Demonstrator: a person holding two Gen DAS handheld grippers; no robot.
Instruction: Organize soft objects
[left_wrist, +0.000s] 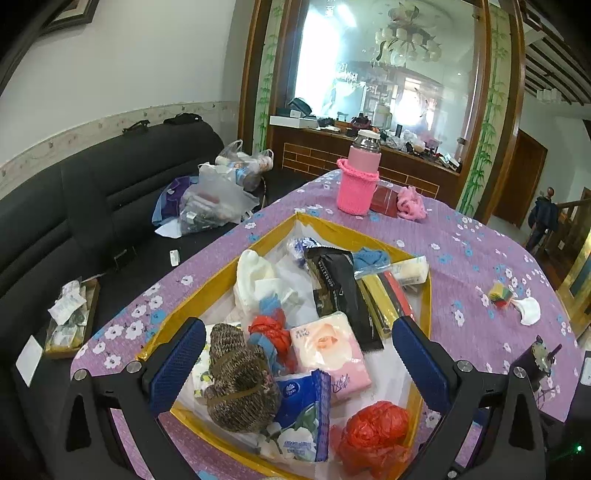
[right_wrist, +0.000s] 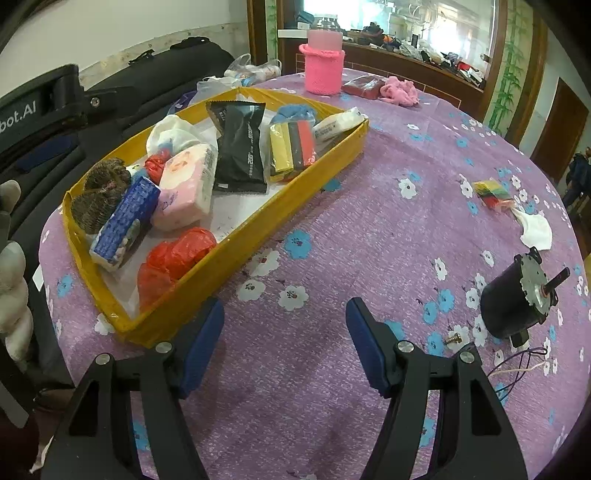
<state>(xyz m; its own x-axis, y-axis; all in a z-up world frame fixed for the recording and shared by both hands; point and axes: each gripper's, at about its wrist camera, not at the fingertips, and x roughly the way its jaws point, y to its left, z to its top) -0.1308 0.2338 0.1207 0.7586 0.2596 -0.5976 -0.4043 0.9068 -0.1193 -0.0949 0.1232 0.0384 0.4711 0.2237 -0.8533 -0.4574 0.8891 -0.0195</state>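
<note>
On the purple flowered tablecloth (right_wrist: 332, 229) a shallow yellow-rimmed tray (right_wrist: 258, 236) holds most of the soft things: a brown knitted item (left_wrist: 236, 384) at the near left, a blue tissue pack (left_wrist: 299, 417) leaning beside it, a pink tissue pack (left_wrist: 328, 354) just beyond, a crumpled red plastic bag (left_wrist: 373, 435) in the near right corner, a black foil packet (left_wrist: 336, 288) lying lengthwise through the middle, a bagged set of yellow, black and red cloths (left_wrist: 384, 295) to its right, and a white plastic bag (left_wrist: 255, 280) at the far left. Over the near end of the tray the left gripper (left_wrist: 299, 365) hangs with its blue pads spread wide, the brown knitted item and tissue packs seen between them but none pressed by either pad. Right of the tray, the right gripper (right_wrist: 284, 343) is likewise released, its jaws apart above bare cloth with nothing between them. Well to the right, outside the tray, lie a small bag of coloured cloths (right_wrist: 493, 192) and a white cloth piece (right_wrist: 535, 229) just beside it, with a dark cylindrical motor (right_wrist: 517, 299) nearer, its wires trailing, and a small screw (right_wrist: 454, 338) close by. At the far end stand a pink knitted holder (right_wrist: 325, 70) around a pink flask (left_wrist: 365, 147), a dark red packet (right_wrist: 362, 86), and a pink fluffy cloth (right_wrist: 400, 90).
</note>
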